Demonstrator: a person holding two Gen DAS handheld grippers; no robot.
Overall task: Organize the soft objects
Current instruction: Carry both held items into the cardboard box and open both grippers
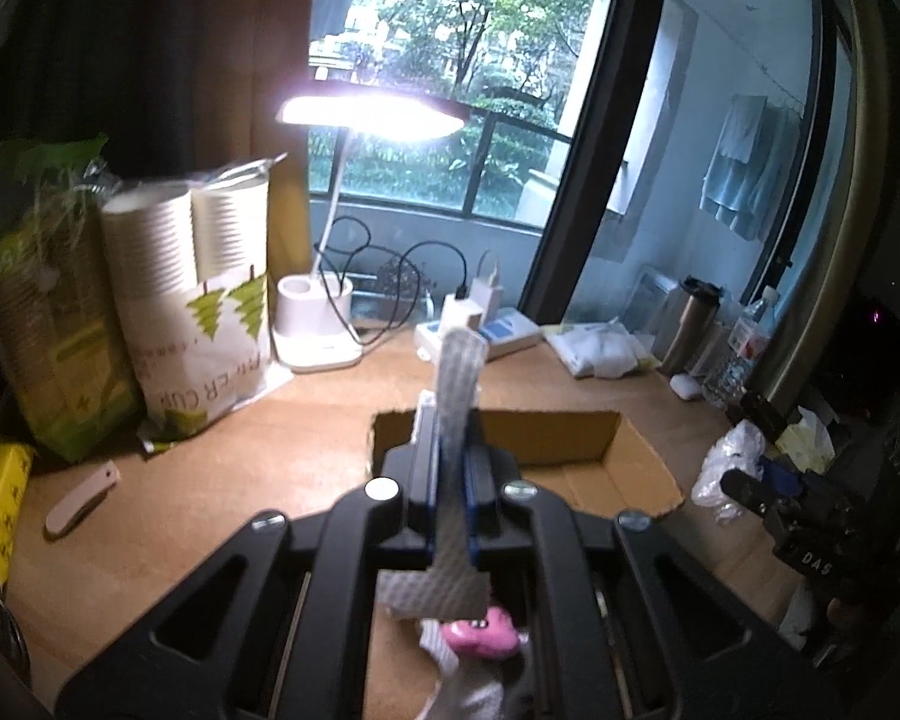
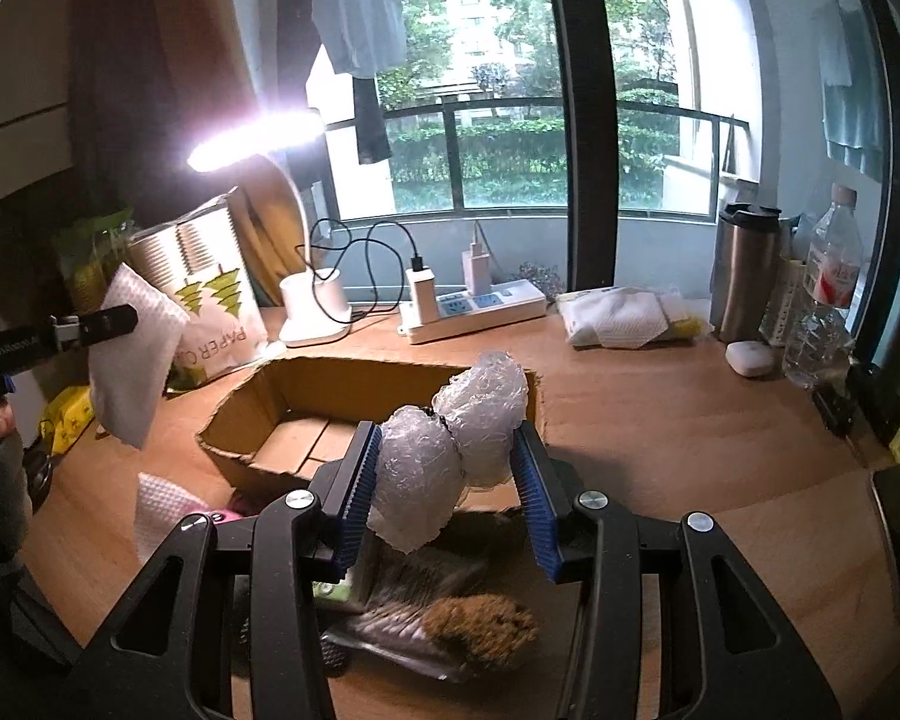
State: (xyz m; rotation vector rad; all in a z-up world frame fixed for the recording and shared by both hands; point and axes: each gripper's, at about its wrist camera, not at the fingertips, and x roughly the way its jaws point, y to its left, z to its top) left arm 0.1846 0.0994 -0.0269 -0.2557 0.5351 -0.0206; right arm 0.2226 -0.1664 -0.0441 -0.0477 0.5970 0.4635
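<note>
Gripping a white textured cloth [image 1: 457,420] edge-on, the left gripper [image 1: 453,468] hangs just above the near edge of the open cardboard box [image 1: 570,444], its blue pads pressed tight against the fabric. From the right wrist view the same cloth [image 2: 135,354] shows as a flat sheet dangling to the left of the box [image 2: 306,420], clear of the desk [image 2: 690,432].

The right gripper [image 2: 450,480] holds a lumpy wad of bubble wrap [image 2: 450,450] between its fingers [image 2: 357,492]; the left pad touches the wad, while the right pad appears to sit just beside it, so I cannot tell how firmly it is clamped. The wad hovers over the near right corner of the box.

Nearer than the box lie another white cloth [image 2: 162,510] with a pink item [image 1: 480,636] beside it, and a brown fuzzy thing [image 2: 480,630] on a dark packet.

Behind the box stand a lit desk lamp [image 2: 312,306], a power strip [image 2: 474,309] with chargers and a paper cup pack [image 2: 210,294]. To the right of the box sit folded white cloths [image 2: 624,315], a steel tumbler [image 2: 744,270] and a water bottle [image 2: 828,294].
</note>
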